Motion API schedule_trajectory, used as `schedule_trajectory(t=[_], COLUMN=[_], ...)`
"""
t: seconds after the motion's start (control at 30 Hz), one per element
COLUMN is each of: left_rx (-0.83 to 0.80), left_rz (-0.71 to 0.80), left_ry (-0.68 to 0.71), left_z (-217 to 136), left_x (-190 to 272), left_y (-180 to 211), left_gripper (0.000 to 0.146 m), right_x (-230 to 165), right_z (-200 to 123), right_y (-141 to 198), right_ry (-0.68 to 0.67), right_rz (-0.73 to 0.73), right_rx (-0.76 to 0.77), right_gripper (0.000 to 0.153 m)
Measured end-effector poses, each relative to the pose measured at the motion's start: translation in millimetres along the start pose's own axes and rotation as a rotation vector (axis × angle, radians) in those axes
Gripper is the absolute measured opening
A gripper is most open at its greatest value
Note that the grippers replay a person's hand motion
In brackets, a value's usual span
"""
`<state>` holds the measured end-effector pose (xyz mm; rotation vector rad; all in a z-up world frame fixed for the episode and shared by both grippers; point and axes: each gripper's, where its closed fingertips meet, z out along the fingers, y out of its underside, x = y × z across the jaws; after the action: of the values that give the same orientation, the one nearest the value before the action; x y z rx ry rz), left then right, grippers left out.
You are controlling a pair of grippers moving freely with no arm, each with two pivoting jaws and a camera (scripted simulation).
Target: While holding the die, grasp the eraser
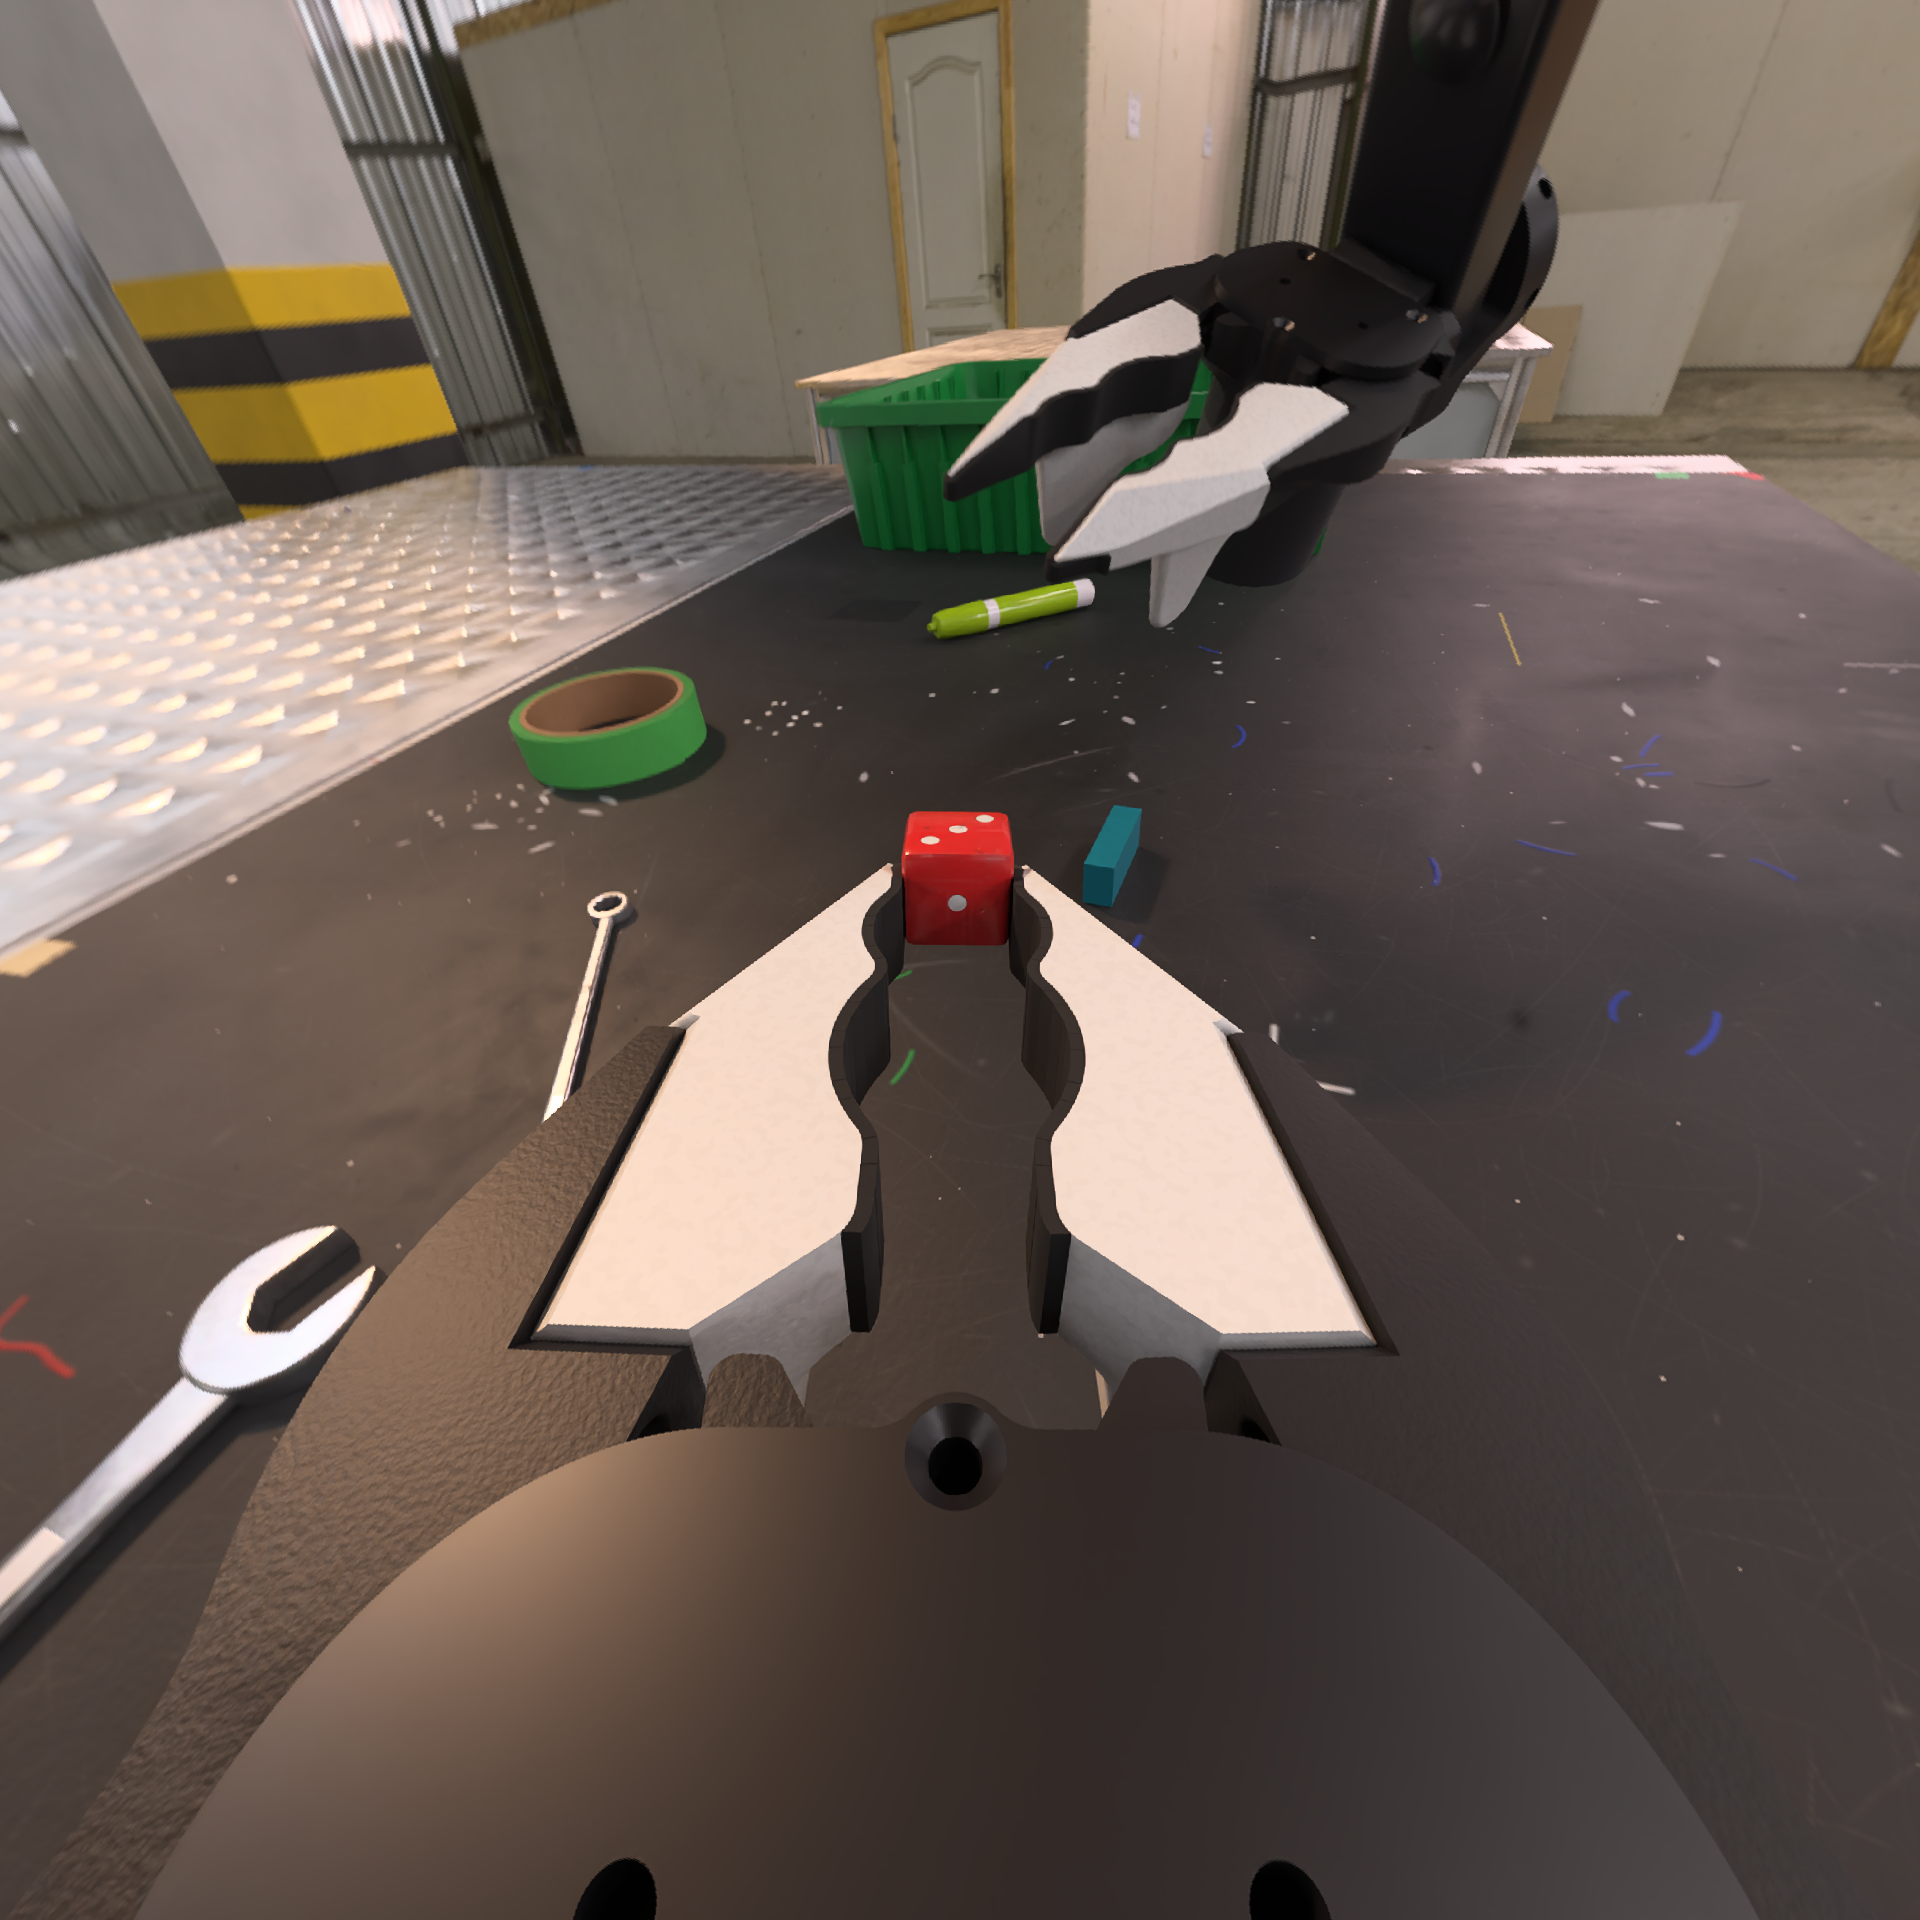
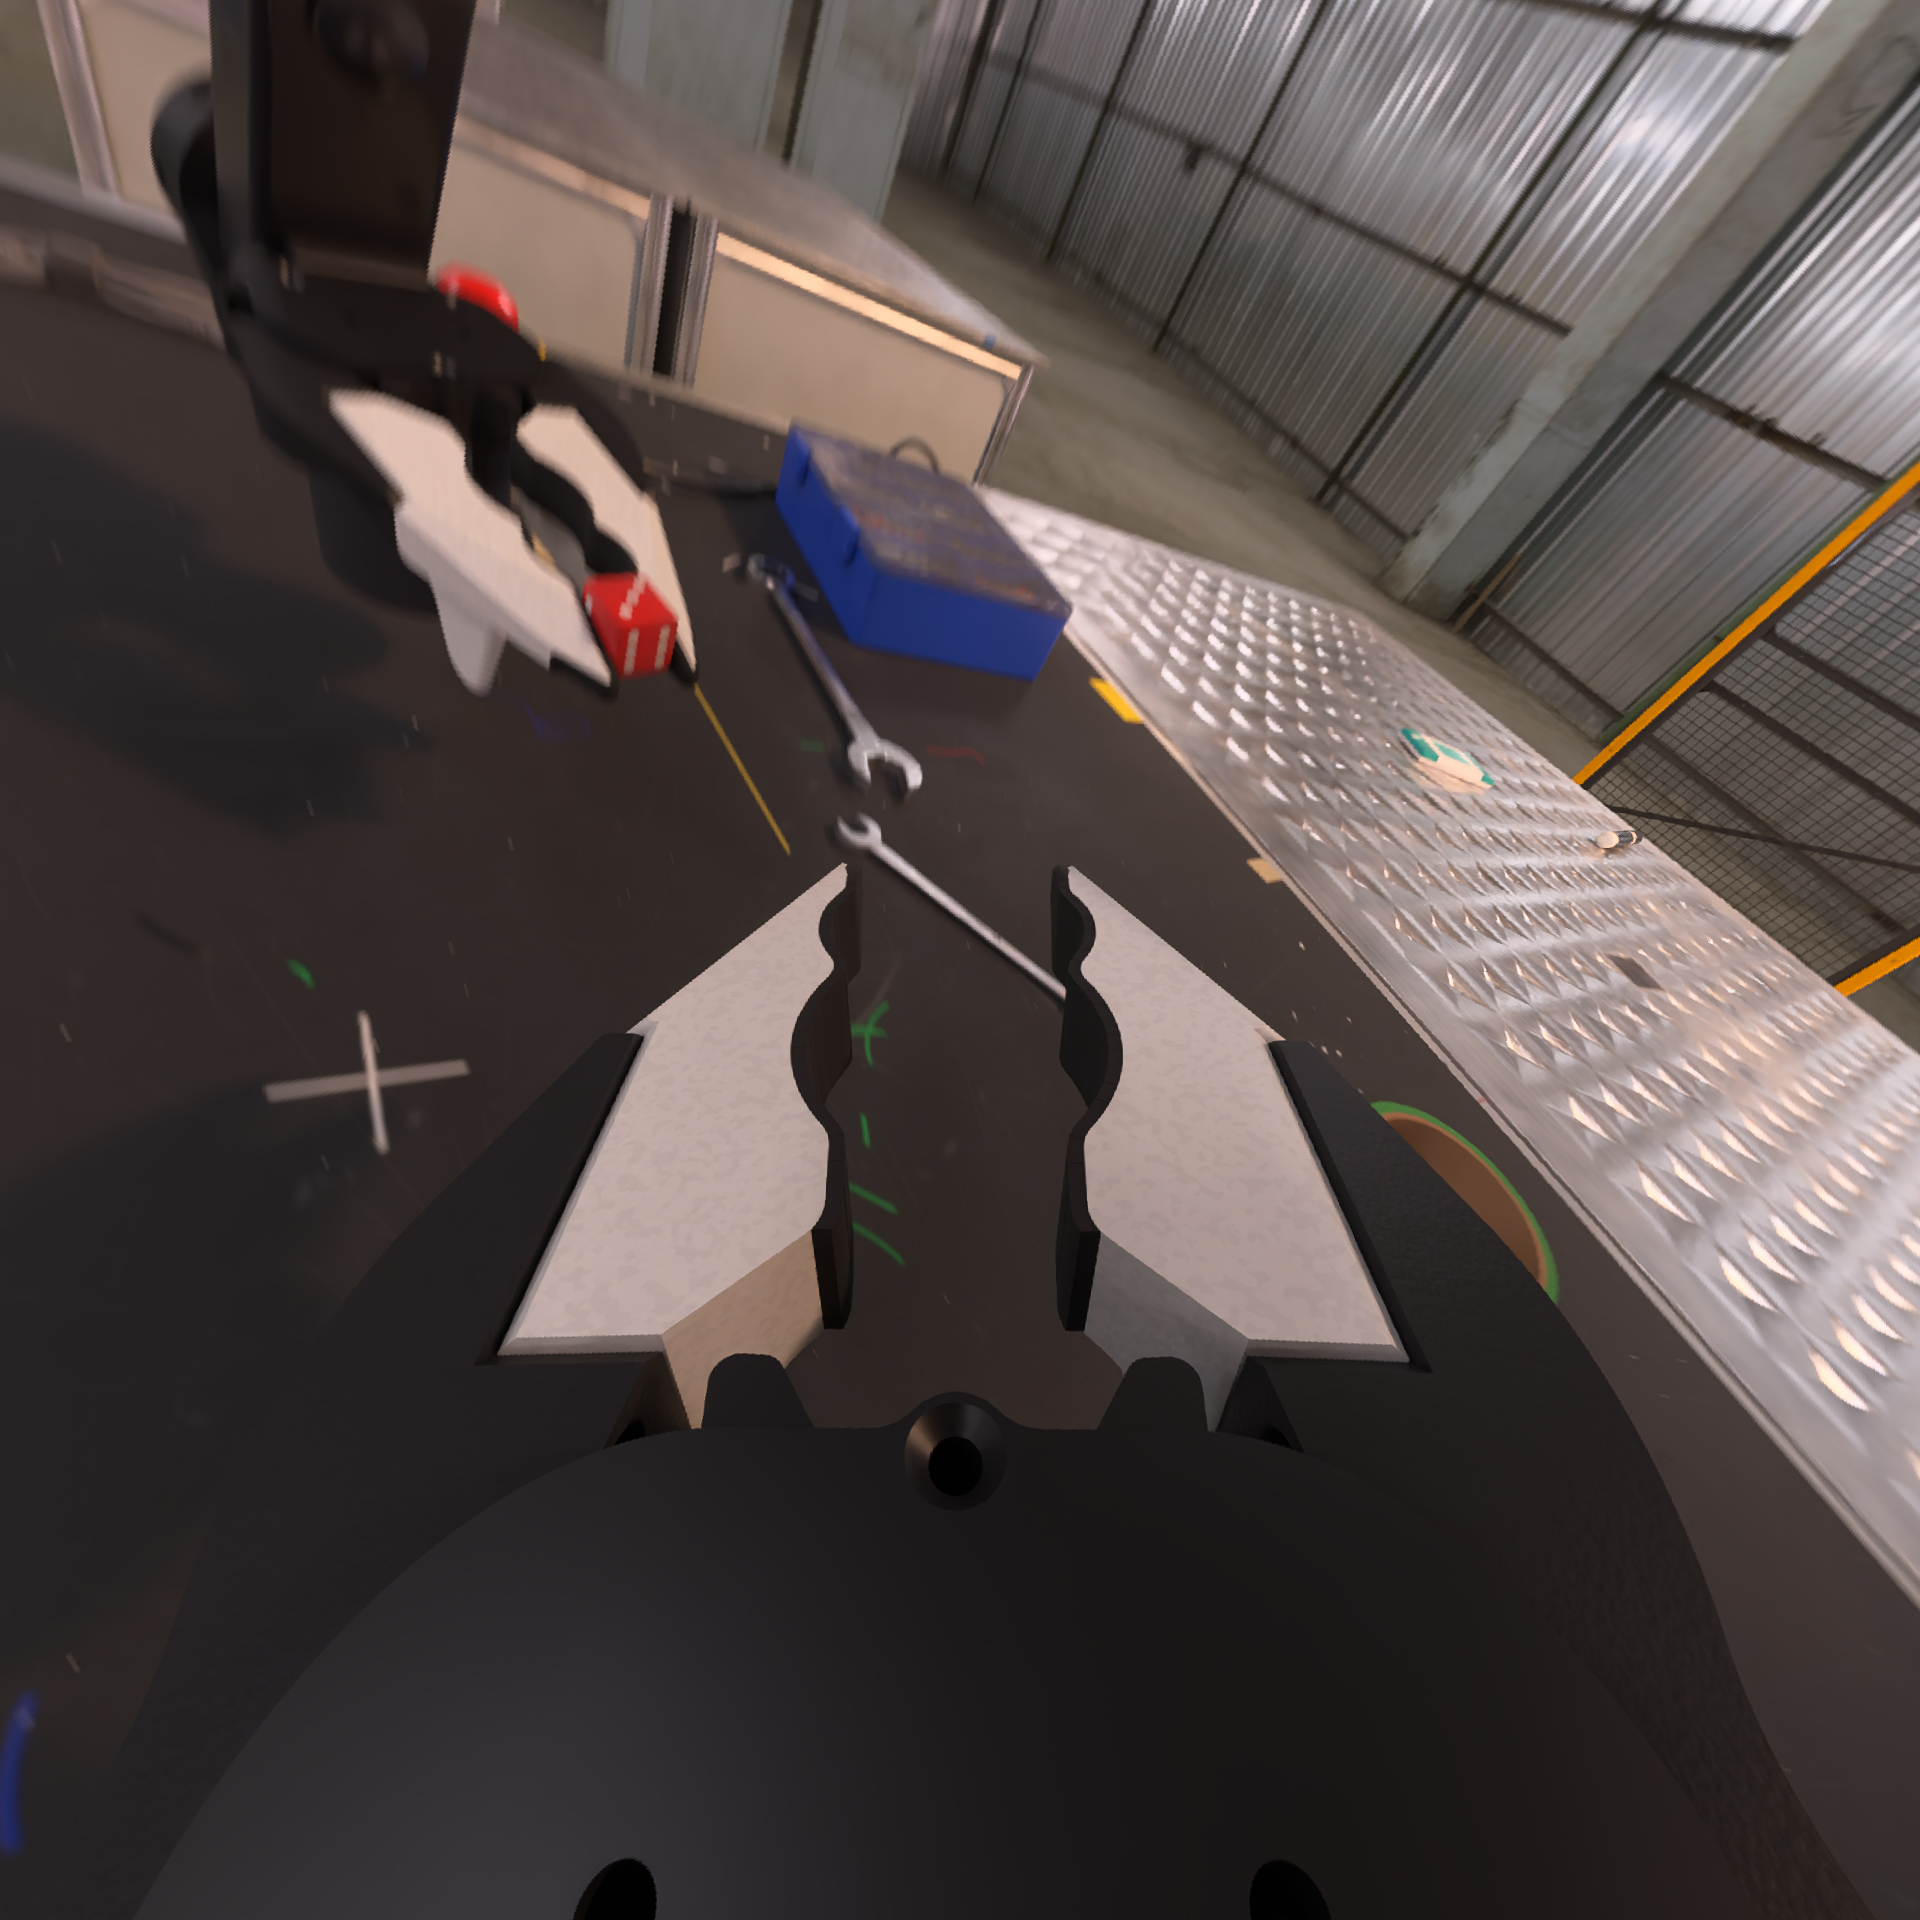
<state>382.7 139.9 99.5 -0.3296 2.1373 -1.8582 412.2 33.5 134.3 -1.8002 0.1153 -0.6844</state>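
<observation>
My left gripper (image 1: 956, 883) is shut on a red die (image 1: 956, 878) with white pips, pinched between its fingertips. A small teal eraser (image 1: 1112, 857) stands on the dark table just right of the die, apart from it. My right gripper (image 2: 954, 878) is open and empty, with only table and a thin wrench between its fingers. In the left wrist view it (image 1: 1003, 528) hangs above the table at the far right, well beyond the eraser. The right wrist view shows the left gripper (image 2: 634, 649) with the die (image 2: 629, 623) at upper left. The eraser is hidden there.
A green tape roll (image 1: 608, 727) lies at left, a green marker (image 1: 1013, 608) under the right gripper, and a green crate (image 1: 914, 468) behind it. Two wrenches (image 1: 592, 997) (image 1: 187, 1392) lie at left. A blue toolbox (image 2: 914, 561) and metal tread plate (image 1: 260, 644) border the table.
</observation>
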Motion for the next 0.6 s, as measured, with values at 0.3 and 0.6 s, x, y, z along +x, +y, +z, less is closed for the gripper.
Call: schedule_trajectory(t=[0.3, 0.6], left_rx=[-0.09, -0.196], left_rz=[-0.077, -0.021], left_ry=[-0.01, 0.036], left_z=[14, 23], left_x=[-14, 0], left_y=[15, 28], left_gripper=[0.019, 0.019], right_x=[1, -22], right_z=[-7, -11], right_y=[47, 77], right_ry=[-0.124, -0.285], right_rz=[-0.038, -0.047], right_rx=[-0.135, -0.283], right_gripper=[0.035, 0.028])
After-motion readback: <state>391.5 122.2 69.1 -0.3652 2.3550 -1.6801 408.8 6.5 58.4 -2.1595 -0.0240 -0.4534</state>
